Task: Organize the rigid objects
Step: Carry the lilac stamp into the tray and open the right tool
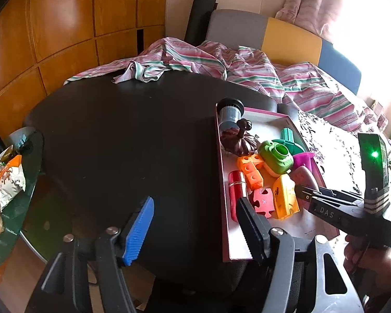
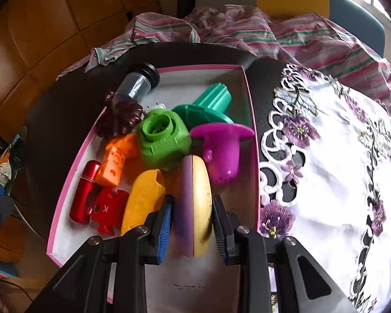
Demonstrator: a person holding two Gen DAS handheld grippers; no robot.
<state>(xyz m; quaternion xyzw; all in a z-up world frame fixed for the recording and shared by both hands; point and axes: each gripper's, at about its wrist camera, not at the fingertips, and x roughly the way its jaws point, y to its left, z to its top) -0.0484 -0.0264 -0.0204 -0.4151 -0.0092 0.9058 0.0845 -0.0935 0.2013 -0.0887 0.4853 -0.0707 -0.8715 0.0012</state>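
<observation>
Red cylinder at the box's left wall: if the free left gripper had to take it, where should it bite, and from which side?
Probably across the middle of the red cylinder, coming from above. It lies flat along the box wall, so end-on access is poor. The red puzzle piece crowds one flank, so one finger needs that narrow gap. The left gripper is open and empty.

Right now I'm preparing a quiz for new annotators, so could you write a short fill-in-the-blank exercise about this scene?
1. The right gripper is shut on a flat piece that is purple on one side and ____ on the other.
2. The toys lie in a shallow box with a ____ rim.
3. The left gripper hangs over the dark table, holding ____.
4. The red puzzle piece bears the letter ____.

Missing words: yellow; pink; nothing; K
</observation>
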